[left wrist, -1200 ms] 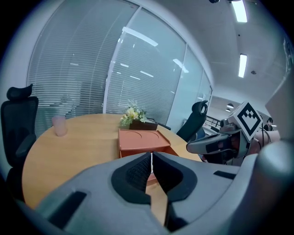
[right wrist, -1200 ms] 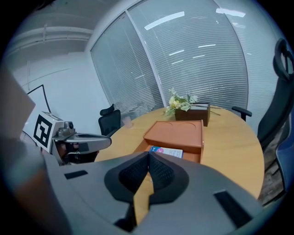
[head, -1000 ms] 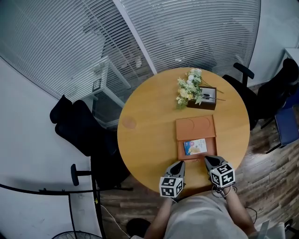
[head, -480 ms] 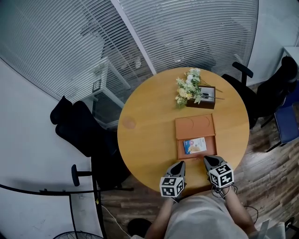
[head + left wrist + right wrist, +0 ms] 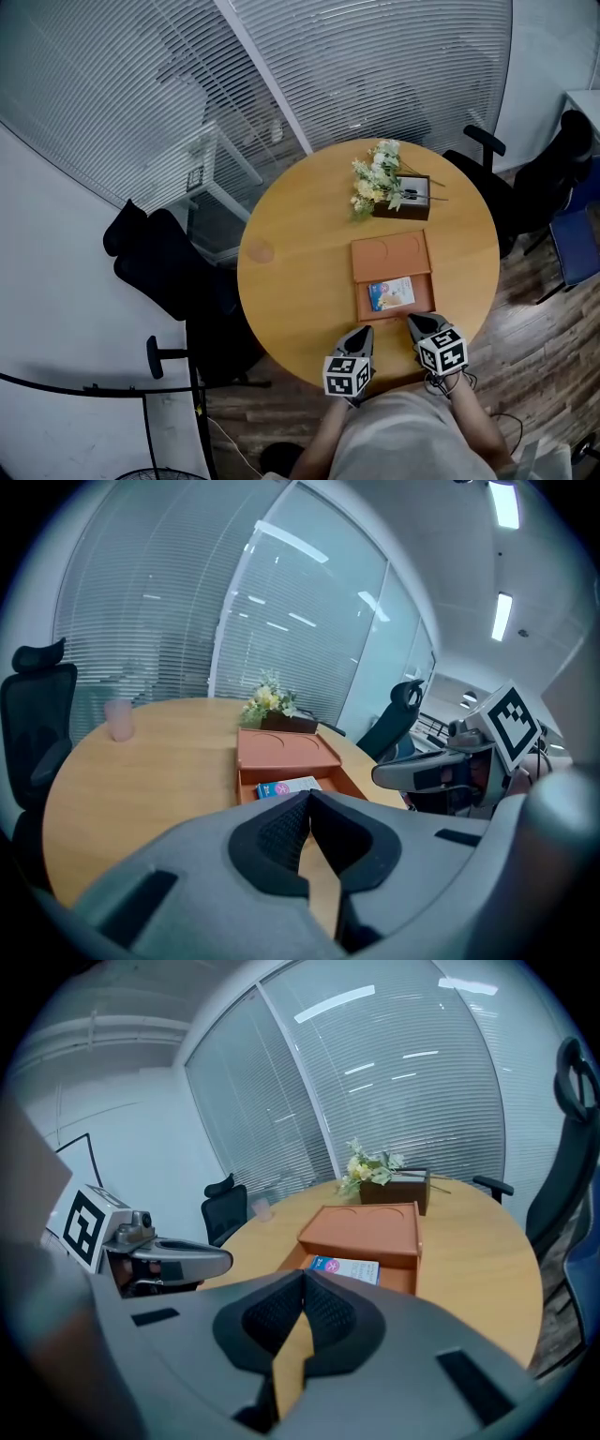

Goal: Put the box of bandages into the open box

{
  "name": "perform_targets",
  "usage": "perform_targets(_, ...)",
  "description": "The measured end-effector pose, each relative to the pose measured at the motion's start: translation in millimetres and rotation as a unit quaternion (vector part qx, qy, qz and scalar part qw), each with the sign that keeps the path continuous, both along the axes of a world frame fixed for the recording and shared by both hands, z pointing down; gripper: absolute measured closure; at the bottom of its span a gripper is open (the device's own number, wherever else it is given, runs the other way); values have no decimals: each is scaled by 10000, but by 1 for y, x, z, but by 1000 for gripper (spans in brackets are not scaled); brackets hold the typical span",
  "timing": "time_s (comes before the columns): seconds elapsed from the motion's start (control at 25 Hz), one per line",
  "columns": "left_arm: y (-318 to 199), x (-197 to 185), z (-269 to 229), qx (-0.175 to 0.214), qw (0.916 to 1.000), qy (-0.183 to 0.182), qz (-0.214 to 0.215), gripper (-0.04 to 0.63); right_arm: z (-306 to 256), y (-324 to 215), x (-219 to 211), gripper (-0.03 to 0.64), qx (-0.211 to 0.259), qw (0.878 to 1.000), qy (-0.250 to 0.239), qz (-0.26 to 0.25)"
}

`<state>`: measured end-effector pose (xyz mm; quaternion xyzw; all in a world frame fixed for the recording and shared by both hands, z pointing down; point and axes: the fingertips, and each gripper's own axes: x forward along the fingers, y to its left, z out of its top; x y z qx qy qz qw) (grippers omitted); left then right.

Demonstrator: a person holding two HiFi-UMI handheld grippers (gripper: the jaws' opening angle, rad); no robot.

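An orange open box (image 5: 393, 273) lies on the round wooden table (image 5: 300, 272), its lid (image 5: 391, 258) folded back toward the flowers. The box of bandages (image 5: 392, 293), white and blue, lies flat inside the tray; it also shows in the left gripper view (image 5: 288, 787) and the right gripper view (image 5: 345, 1268). My left gripper (image 5: 360, 335) rests at the table's near edge, left of the box, jaws shut on nothing. My right gripper (image 5: 417, 324) sits just before the box's near right corner, also shut and empty.
A dark planter with pale flowers (image 5: 389, 187) stands behind the orange box. A small pink cup (image 5: 119, 720) sits at the table's left side. Black office chairs (image 5: 164, 258) ring the table, and glass walls with blinds stand behind.
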<state>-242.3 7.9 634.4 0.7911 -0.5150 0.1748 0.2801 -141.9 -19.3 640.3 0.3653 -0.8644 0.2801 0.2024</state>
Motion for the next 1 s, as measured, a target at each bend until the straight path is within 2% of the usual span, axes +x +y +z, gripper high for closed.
perform_targets(1.0, -5, -3, 2, -6, 9998, 121, -133, 584, 5, 2, -5, 620, -43, 9998, 74, -168)
